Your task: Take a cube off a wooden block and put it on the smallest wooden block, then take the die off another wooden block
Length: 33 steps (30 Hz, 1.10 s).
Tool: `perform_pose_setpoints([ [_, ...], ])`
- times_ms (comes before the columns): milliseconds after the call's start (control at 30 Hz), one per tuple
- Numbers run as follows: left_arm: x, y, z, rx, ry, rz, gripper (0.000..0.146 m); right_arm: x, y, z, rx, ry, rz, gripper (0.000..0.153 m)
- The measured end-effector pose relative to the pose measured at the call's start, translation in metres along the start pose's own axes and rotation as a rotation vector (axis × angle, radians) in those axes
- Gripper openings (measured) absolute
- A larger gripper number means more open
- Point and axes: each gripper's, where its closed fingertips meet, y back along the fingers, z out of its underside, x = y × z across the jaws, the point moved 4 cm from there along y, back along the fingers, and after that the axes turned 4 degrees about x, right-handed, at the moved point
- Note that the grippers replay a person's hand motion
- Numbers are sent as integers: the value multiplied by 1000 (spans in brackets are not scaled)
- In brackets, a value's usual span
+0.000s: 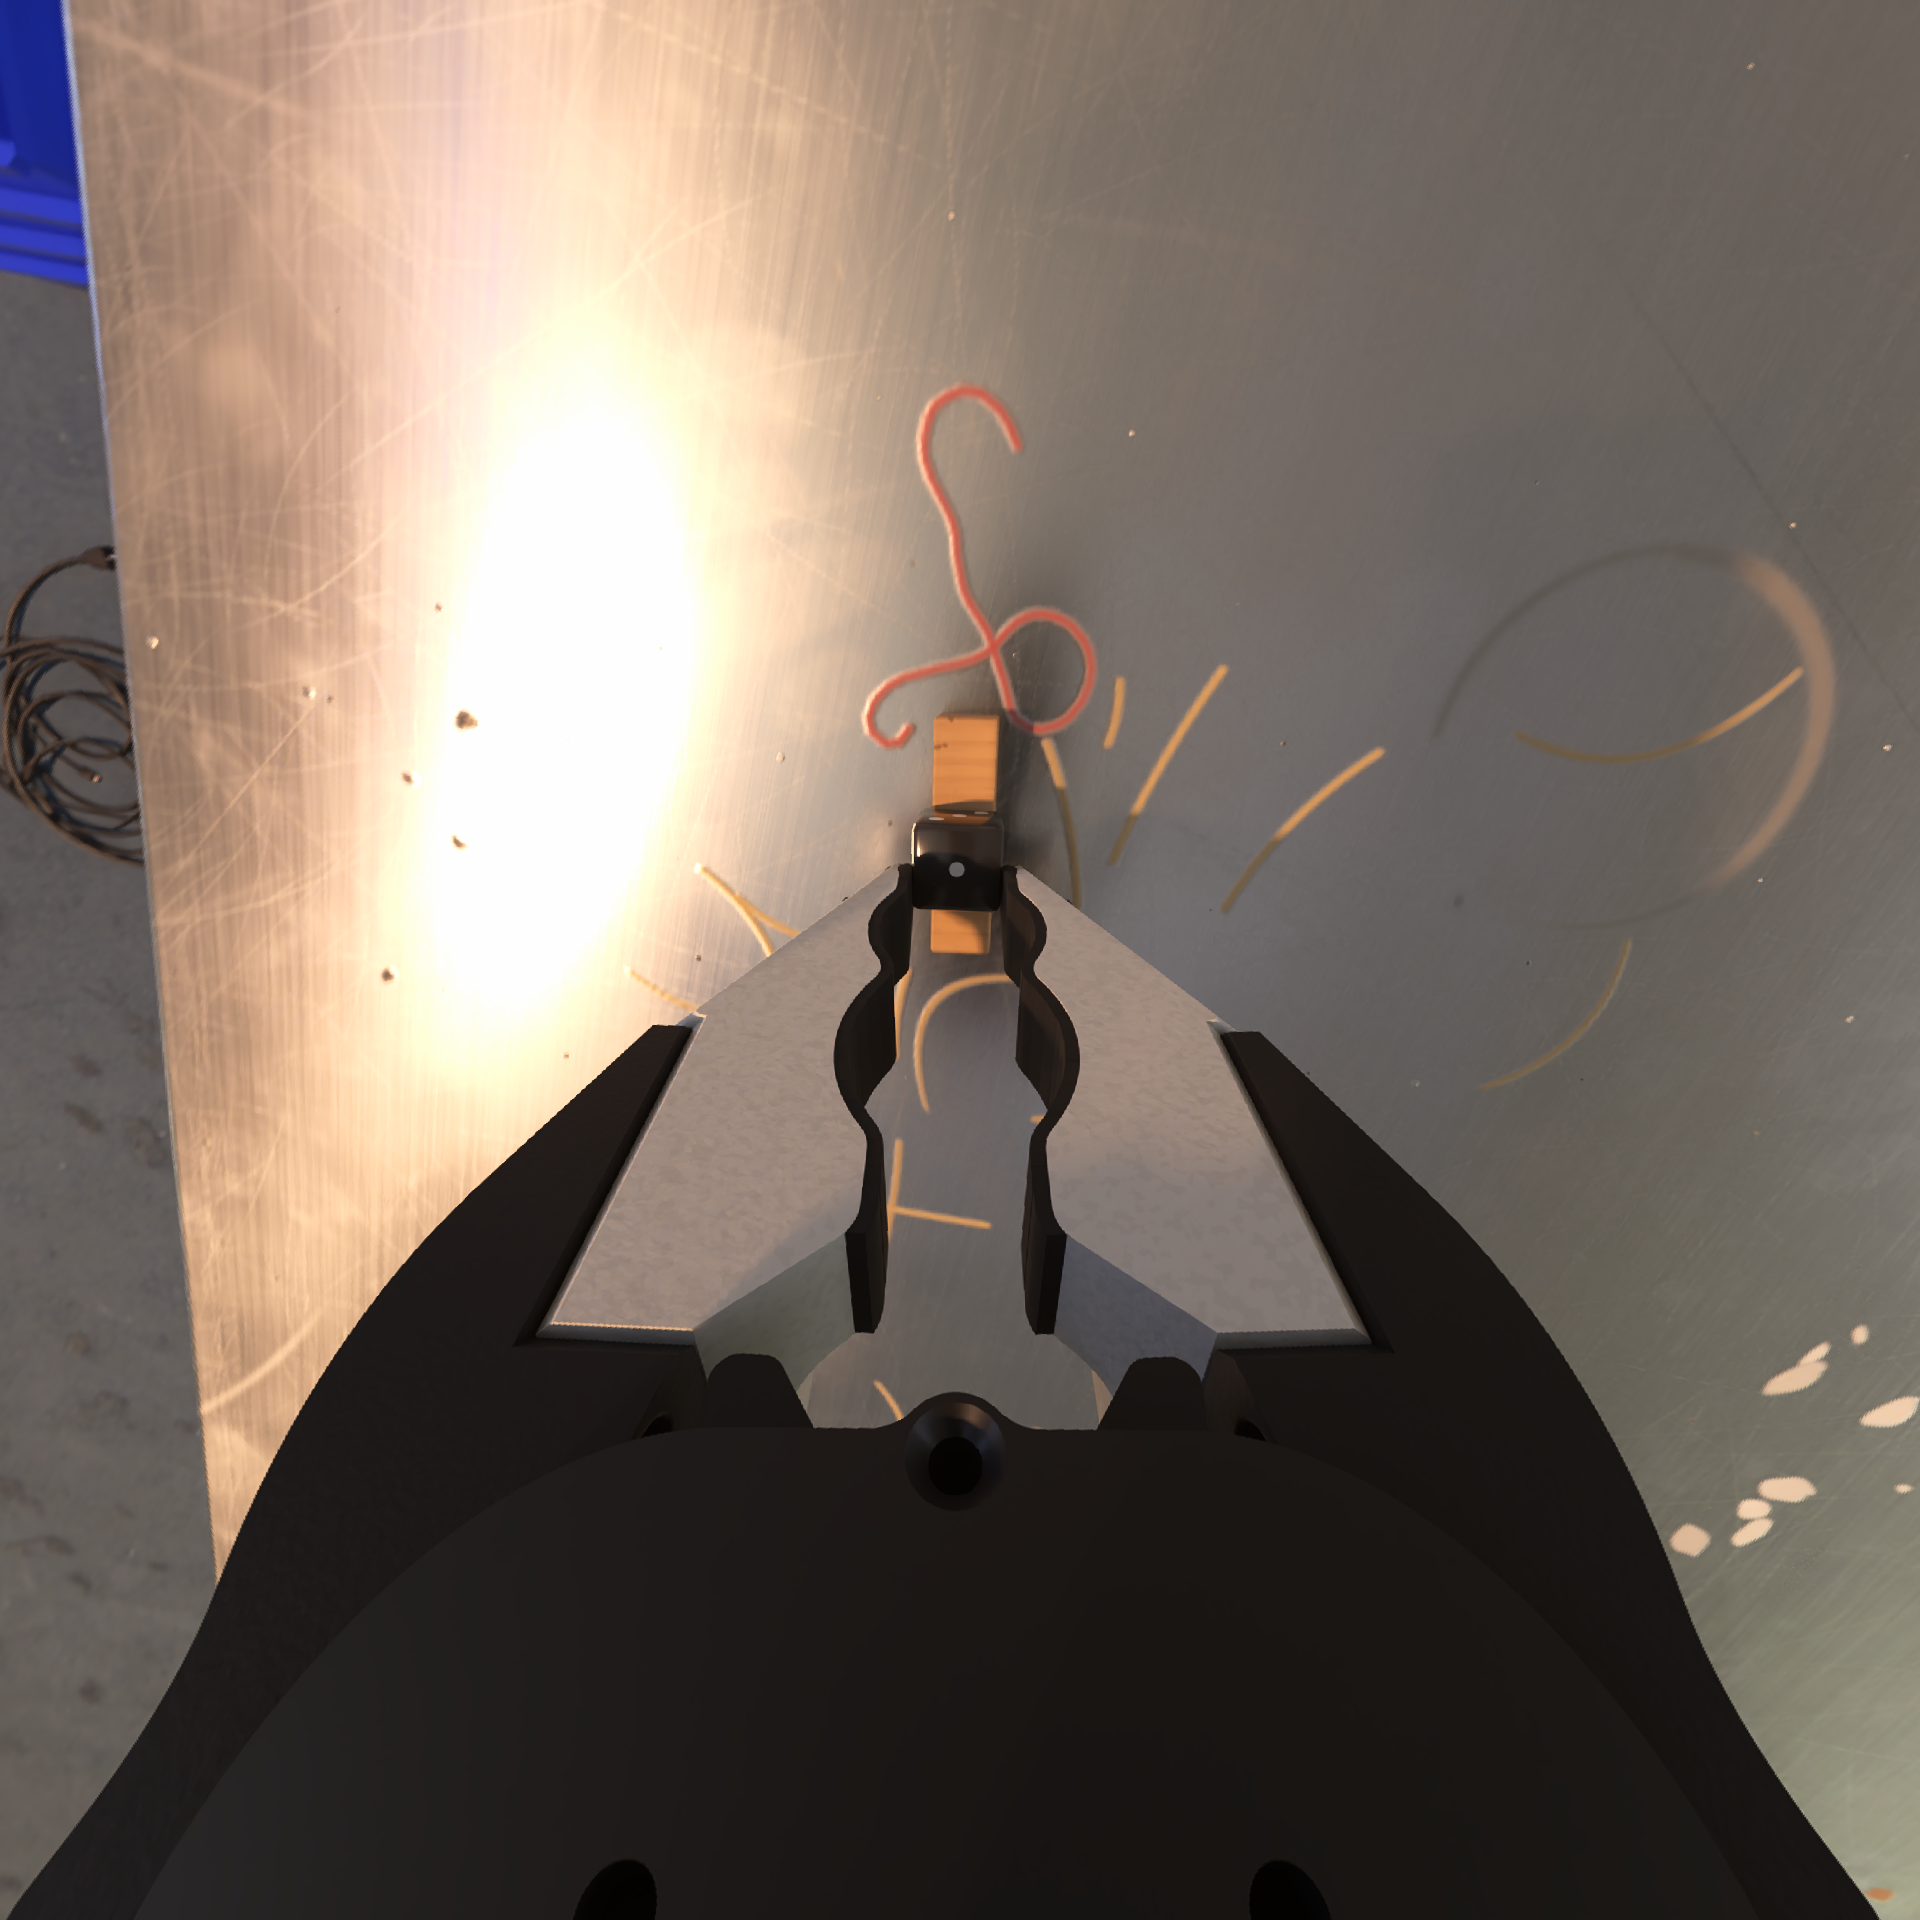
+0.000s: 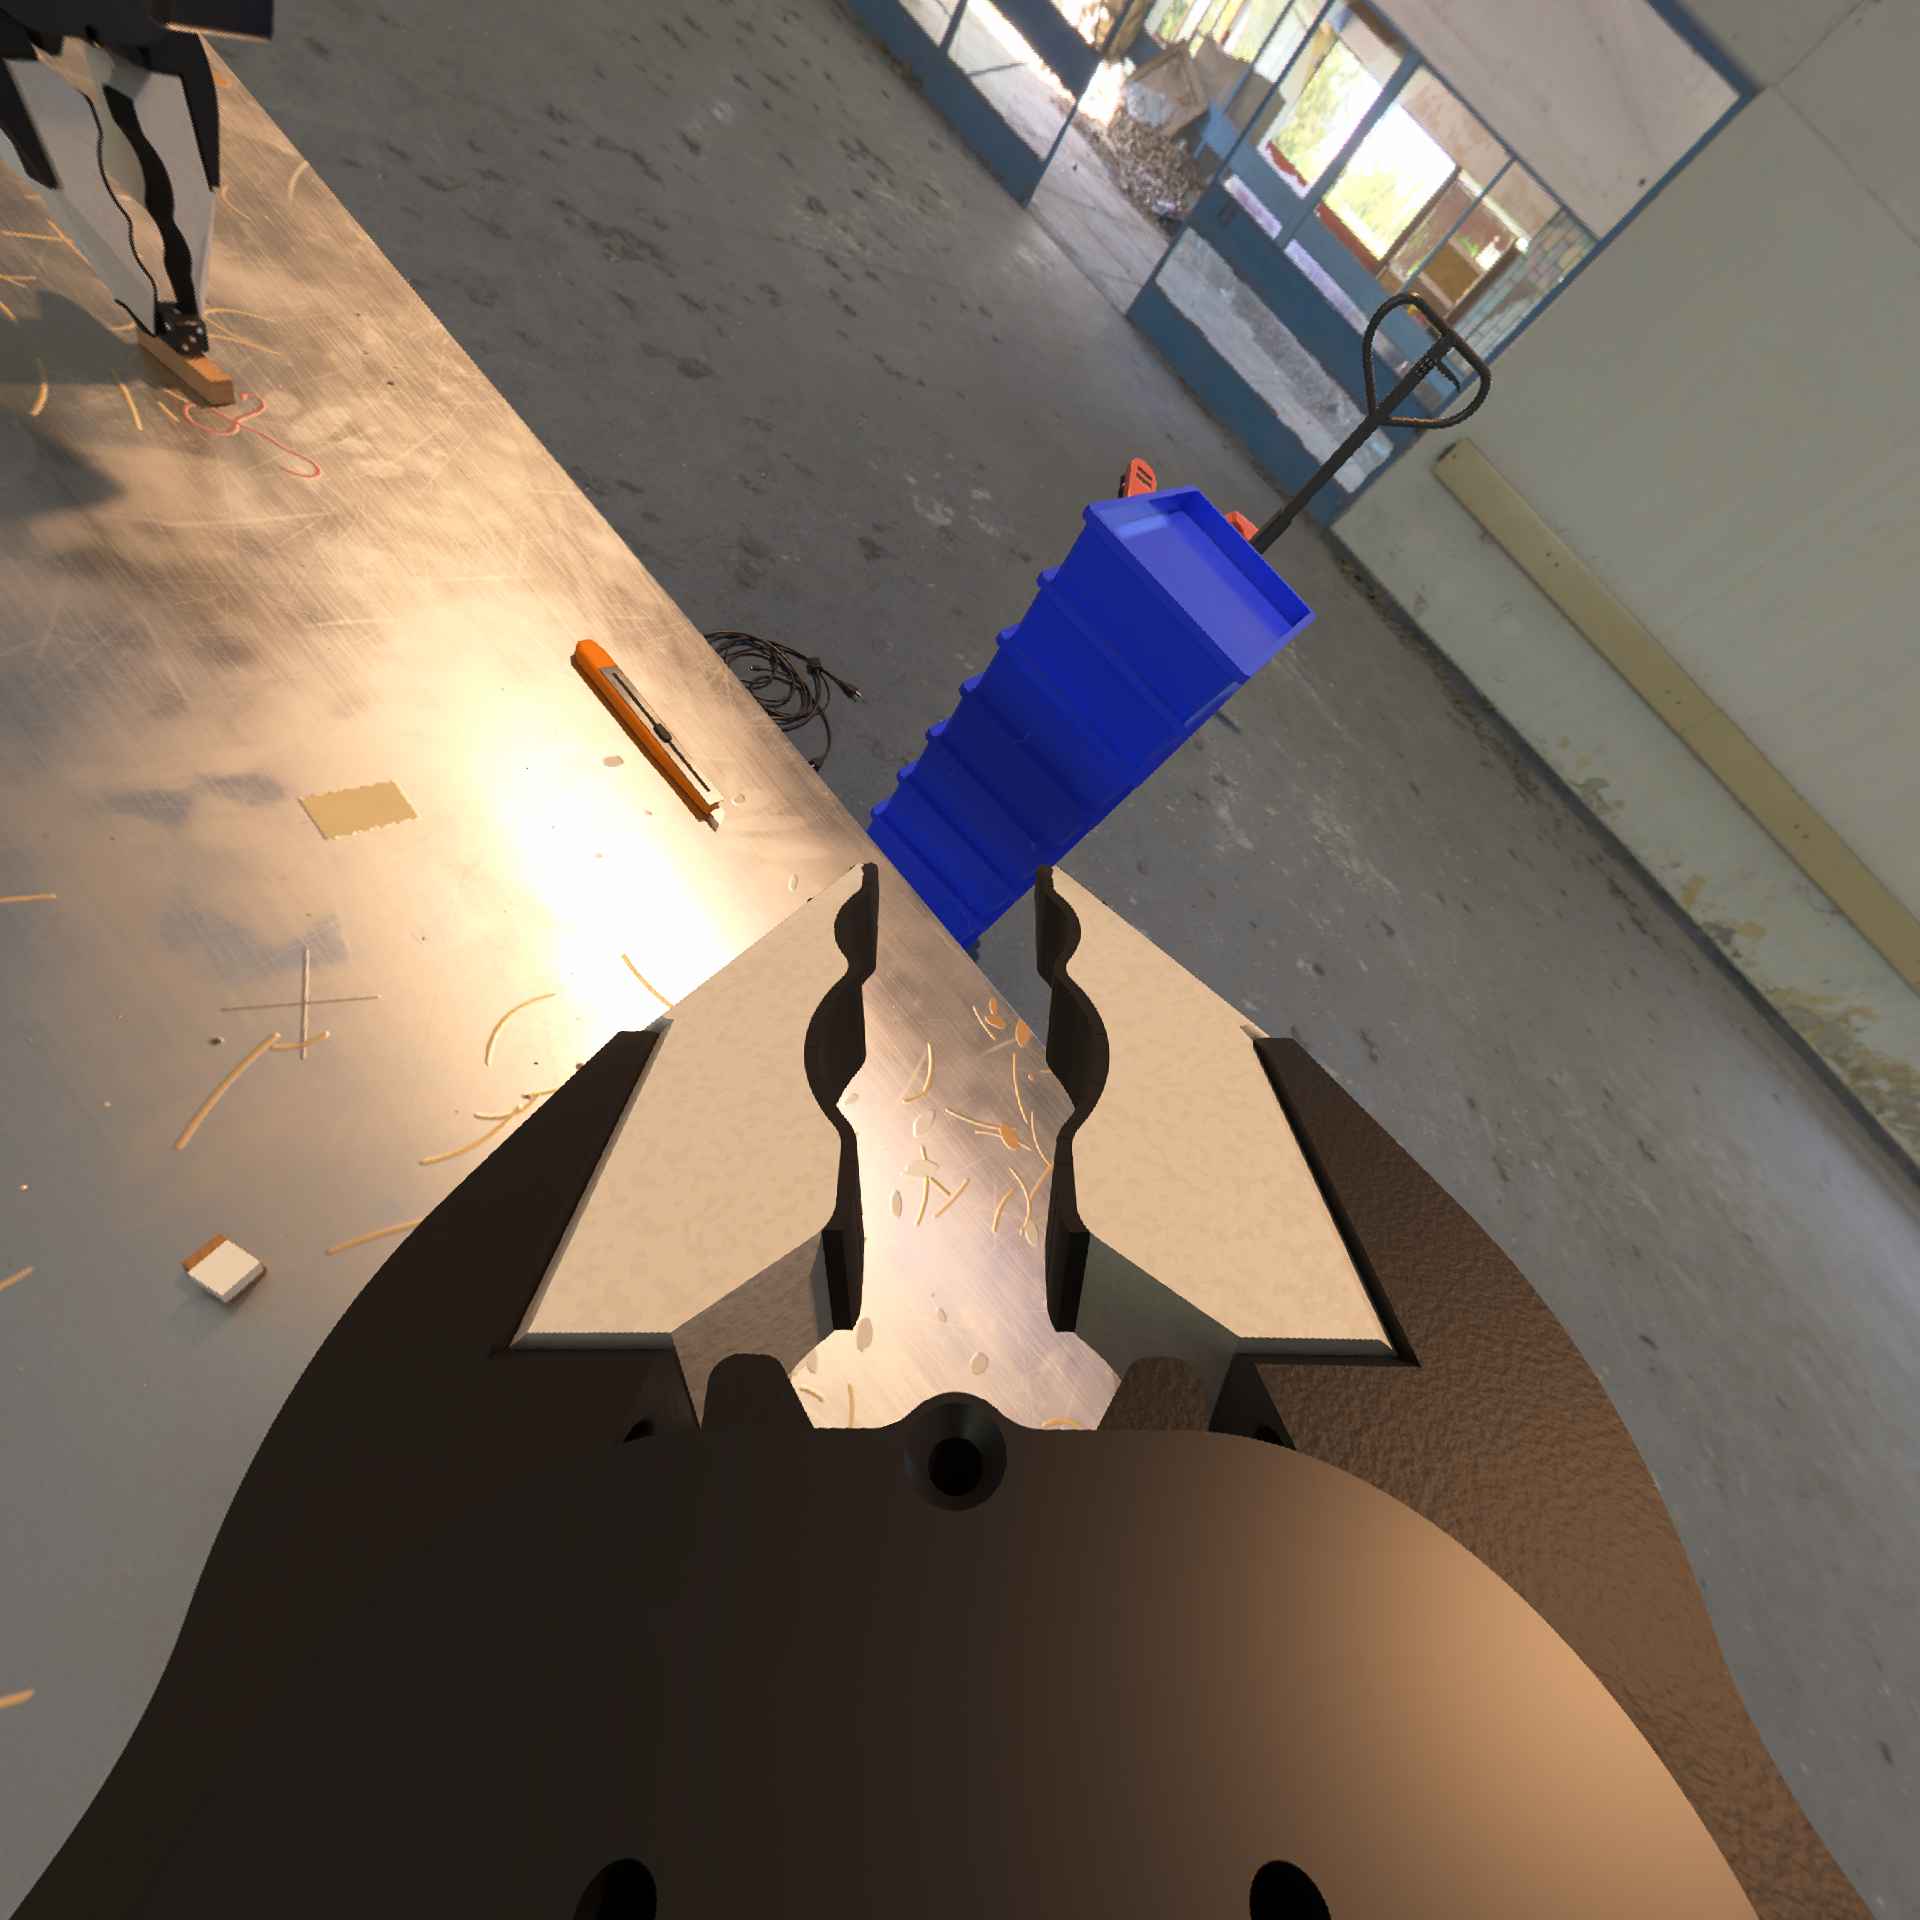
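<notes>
- In the left wrist view, the left gripper (image 1: pixel 957 871) pointed down at a scratched metal table (image 1: pixel 1455 312), its jaws clamped on a black die (image 1: pixel 957 864) at the fingertips.
- The die sat just above a wooden block (image 1: pixel 965 764), whose ends showed at 12 and 6 o'clock of the die; whether die and block touched could not be told.
- A looping red cord (image 1: pixel 971 582) lay at 12 o'clock beyond the block, with pale shavings (image 1: pixel 1299 821) scattered from 2 to 4 o'clock.
- A coiled black cable (image 1: pixel 62 717) lay on the floor at 9 o'clock, off the table edge.
- In the right wrist view, the right gripper (image 2: pixel 957 891) hung over the table edge with its jaws apart and nothing between them.
- A small white-topped cube on a thin wooden tile (image 2: pixel 224 1269) rested at 8 o'clock of that gripper.
- A tan patch (image 2: pixel 357 809) lay at 10 o'clock, and an orange knife (image 2: pixel 649 727) at 11 o'clock near the edge.
- Stacked blue bins (image 2: pixel 1091 707) stood on the floor at 1 o'clock, with a pallet jack handle (image 2: pixel 1423 364) behind them.
- Far off at 10 o'clock, the left gripper held the die over the block.
</notes>
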Motion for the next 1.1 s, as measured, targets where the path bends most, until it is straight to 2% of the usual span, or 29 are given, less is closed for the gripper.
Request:
perform_pose_setpoints([
  [133,0,22,3,5,54,-109,16,4,7,5,-3,7,7,30],
  [267,12,84,9,-1,208,-421,16,12,17,9,-5,16,26,30],
  [367,79,127,-16,187,309,-448,16,20,23,20,-56,29,51,30],
  [433,135,137,-52,351,225,-431,16,26,25,28,-82,15,62,30],
  [500,184,126,-96,440,115,-407,16,31,25,34,-92,-8,58,30],
  [600,235,80,-172,473,25,-315,16,36,27,38,-103,-13,71,30],
  [767,264,-11,-273,417,21,-185,16,46,48,41,-97,-108,113,30],
  [933,265,-55,-318,336,19,-139,16,52,73,46,-65,-121,130,29],
  [1033,263,-66,-324,265,-94,-128,16,54,79,47,-49,-120,121,29],
  [1100,263,-67,-324,211,-221,-84,16,54,80,46,-36,-117,113,29],
])
